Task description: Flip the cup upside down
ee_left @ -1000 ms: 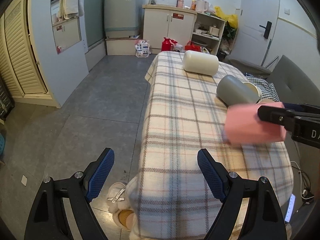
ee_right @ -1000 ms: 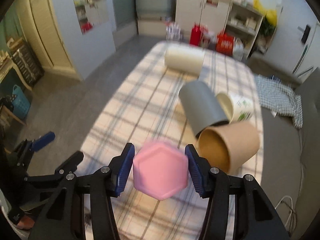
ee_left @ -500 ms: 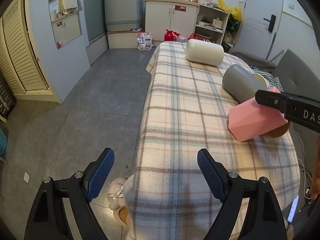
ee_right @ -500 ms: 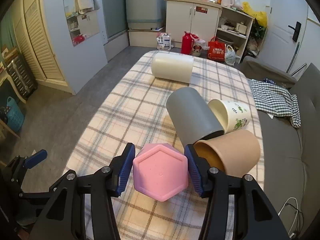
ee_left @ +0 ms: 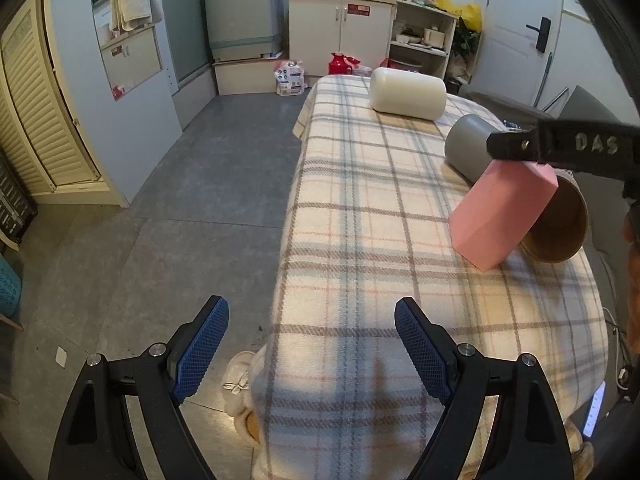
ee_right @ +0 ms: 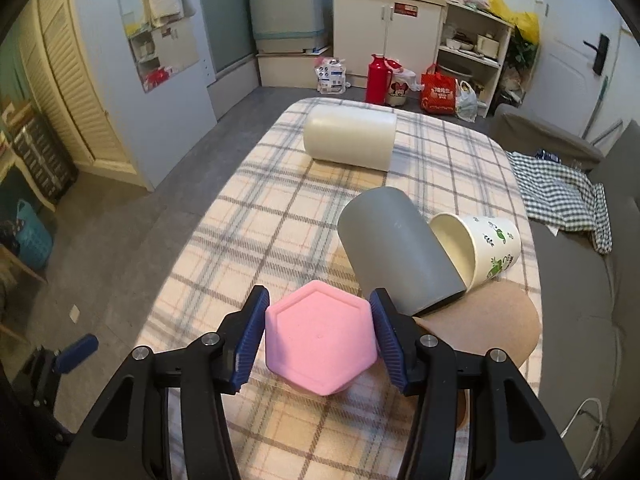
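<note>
Since a second ago the pink hexagonal cup (ee_right: 320, 338), clamped in the right tool (ee_right: 319, 336), has tilted base-up toward the table (ee_left: 360, 208), while the left tool (ee_left: 310, 344) hangs wide and empty.

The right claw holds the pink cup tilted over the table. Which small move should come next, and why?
Probably keep tipping the pink cup until its base faces straight up, then lower it. The right claw grips it, base toward the camera, one lower edge near the plaid cloth.
</note>
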Action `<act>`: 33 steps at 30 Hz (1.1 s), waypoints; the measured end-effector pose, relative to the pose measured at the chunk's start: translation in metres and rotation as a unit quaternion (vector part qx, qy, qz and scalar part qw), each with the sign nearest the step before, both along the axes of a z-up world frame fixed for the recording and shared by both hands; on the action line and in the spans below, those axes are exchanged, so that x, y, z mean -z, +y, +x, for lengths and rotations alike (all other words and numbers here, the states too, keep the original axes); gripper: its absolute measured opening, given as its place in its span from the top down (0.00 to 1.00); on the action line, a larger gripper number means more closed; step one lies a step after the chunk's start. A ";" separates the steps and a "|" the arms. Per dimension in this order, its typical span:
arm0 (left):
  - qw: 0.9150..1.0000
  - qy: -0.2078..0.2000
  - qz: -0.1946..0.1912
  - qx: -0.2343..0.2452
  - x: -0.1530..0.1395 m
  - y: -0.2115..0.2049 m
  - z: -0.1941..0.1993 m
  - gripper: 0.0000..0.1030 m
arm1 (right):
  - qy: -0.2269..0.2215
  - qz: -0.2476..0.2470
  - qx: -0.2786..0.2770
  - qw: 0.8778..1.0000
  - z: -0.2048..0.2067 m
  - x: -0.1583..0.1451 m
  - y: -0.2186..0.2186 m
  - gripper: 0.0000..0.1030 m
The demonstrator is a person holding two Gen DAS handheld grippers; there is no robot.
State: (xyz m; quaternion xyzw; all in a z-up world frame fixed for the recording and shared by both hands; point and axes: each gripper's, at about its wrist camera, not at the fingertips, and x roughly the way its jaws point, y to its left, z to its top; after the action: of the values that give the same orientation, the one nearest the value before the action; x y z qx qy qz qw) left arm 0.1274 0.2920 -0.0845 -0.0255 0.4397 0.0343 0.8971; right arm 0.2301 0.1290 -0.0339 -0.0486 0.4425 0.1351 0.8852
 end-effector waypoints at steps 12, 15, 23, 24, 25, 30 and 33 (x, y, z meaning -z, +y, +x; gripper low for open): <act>0.998 -0.061 0.021 0.000 -0.053 -0.024 -0.027 0.15 | -0.088 0.037 0.015 0.995 -0.063 -0.069 -0.040 0.40; 0.996 -0.084 0.015 0.000 -0.067 -0.033 -0.039 0.15 | -0.104 0.039 0.021 0.994 -0.088 -0.080 -0.056 0.40; 0.991 -0.132 0.016 0.006 -0.087 -0.053 -0.073 0.15 | -0.127 0.049 0.067 0.988 -0.148 -0.071 -0.093 0.39; 0.990 -0.138 0.019 0.007 -0.088 -0.056 -0.076 0.15 | -0.130 0.051 0.074 0.987 -0.154 -0.068 -0.097 0.37; 0.989 -0.144 0.023 0.008 -0.089 -0.058 -0.078 0.12 | -0.134 0.052 0.081 0.986 -0.160 -0.065 -0.099 0.32; 0.983 -0.179 0.033 0.008 -0.086 -0.063 -0.094 0.06 | -0.161 0.044 0.109 0.980 -0.184 -0.046 -0.109 0.18; 0.983 -0.183 0.032 0.004 -0.081 -0.063 -0.102 0.06 | -0.159 0.064 0.134 0.976 -0.194 -0.032 -0.116 0.08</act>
State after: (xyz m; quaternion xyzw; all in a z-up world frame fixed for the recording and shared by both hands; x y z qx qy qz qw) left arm 0.0251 0.2288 -0.0036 -0.0014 0.2670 0.0396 0.9629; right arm 0.0362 0.0129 -0.0014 0.0466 0.2890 0.0338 0.9556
